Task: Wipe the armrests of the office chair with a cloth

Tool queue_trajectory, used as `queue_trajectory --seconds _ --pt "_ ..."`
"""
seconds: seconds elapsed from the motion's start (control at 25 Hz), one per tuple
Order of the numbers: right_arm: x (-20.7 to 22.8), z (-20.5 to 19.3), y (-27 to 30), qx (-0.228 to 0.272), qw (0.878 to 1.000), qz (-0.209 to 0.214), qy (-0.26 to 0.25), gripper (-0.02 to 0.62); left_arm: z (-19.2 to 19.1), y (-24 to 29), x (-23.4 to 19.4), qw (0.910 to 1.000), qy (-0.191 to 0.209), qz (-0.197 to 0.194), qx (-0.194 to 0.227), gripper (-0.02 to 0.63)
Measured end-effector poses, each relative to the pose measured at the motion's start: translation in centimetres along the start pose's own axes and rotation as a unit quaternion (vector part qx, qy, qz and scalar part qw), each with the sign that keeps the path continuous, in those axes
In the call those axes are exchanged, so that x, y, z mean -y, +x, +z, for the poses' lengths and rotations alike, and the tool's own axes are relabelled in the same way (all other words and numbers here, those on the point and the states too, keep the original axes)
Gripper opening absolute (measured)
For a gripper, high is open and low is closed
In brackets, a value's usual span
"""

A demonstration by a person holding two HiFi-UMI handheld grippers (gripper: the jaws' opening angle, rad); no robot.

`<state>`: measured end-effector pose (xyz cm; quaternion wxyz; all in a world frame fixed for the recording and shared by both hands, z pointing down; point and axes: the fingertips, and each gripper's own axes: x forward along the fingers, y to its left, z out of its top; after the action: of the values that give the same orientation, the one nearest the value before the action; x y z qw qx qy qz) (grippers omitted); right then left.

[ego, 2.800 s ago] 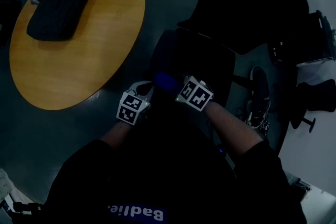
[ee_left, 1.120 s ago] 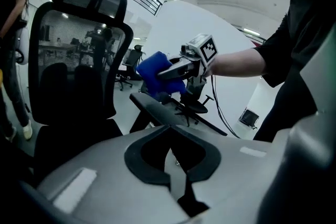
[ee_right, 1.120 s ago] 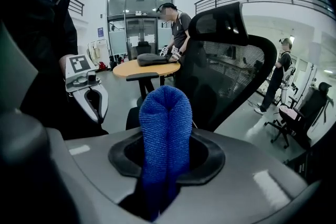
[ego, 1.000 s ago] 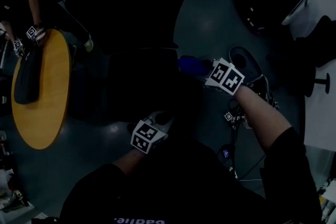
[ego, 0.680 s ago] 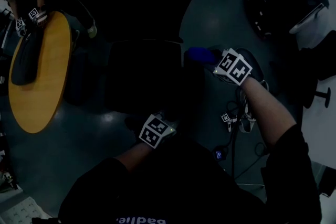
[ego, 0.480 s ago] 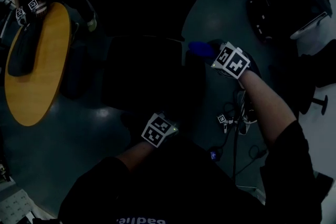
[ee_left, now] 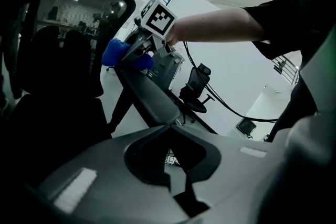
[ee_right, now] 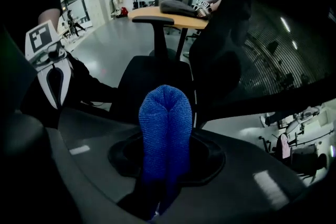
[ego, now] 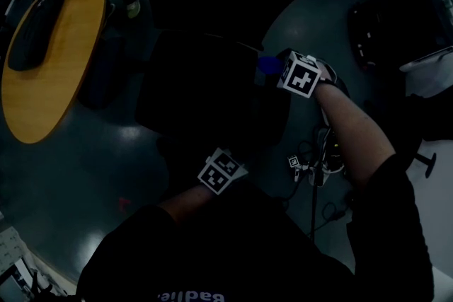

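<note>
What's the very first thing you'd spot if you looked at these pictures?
The bright blue cloth jumps out: it is pinched in the right gripper and sits at the end of the dark armrest of the black office chair. Next comes the round orange table at the upper left of the head view, glowing against the dim grey floor.

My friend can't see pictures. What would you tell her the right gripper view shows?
The right gripper pinches a folded blue cloth, sticking up in the middle. Behind it stands a black chair with one armrest showing, and a wooden table farther back. The left gripper is at the left edge.
</note>
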<state>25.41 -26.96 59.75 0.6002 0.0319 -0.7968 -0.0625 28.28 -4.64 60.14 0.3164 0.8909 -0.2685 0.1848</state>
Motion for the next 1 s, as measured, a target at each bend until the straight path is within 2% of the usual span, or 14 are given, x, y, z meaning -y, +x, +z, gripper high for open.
queue_trajectory --seconds 0.6,1.0 --pt "-1.2 0.2 0.6 0.006 1.0 0.003 0.004 0.13 -0.3 0.3 -0.4 0.9999 0.004 -0.011 -0.005 0.017" --pt "-4.3 0.9 0.2 0.01 1.0 0.016 -0.012 0.13 -0.4 0.0 -0.4 0.9998 0.01 -0.011 -0.01 0.017"
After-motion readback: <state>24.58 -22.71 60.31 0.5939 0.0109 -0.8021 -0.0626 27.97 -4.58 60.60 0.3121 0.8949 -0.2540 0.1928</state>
